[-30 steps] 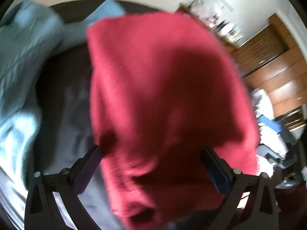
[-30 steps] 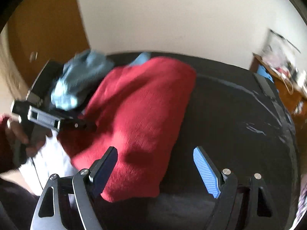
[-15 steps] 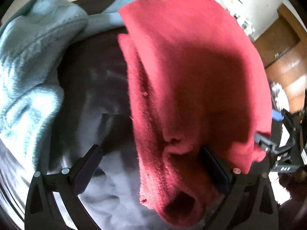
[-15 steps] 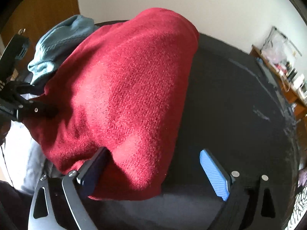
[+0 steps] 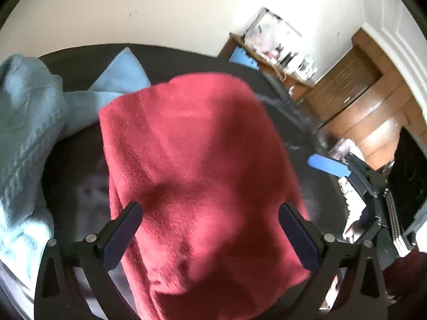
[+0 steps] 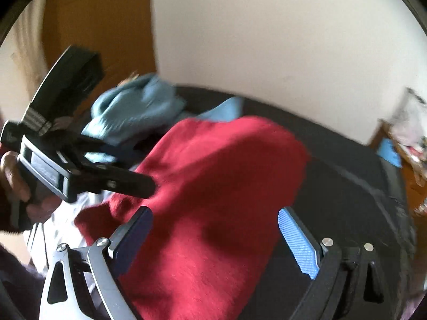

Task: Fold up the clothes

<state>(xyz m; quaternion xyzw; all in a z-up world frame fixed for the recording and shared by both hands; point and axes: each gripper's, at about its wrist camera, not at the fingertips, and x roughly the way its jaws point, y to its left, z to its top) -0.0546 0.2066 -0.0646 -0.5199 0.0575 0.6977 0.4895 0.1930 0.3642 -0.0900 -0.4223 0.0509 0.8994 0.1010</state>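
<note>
Lying folded on the dark round table (image 6: 347,186), the red knitted sweater (image 5: 202,176) is sitting between both wide-spread, empty grippers: left gripper (image 5: 210,234), right gripper (image 6: 216,240).

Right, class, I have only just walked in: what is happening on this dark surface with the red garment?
A person is folding clothes with a two-finger tool in each hand. The red knitted garment lies folded on the dark surface. The left tongs and the right tongs stand open over it, gripping nothing. A light blue knitted garment lies crumpled behind it.
</note>
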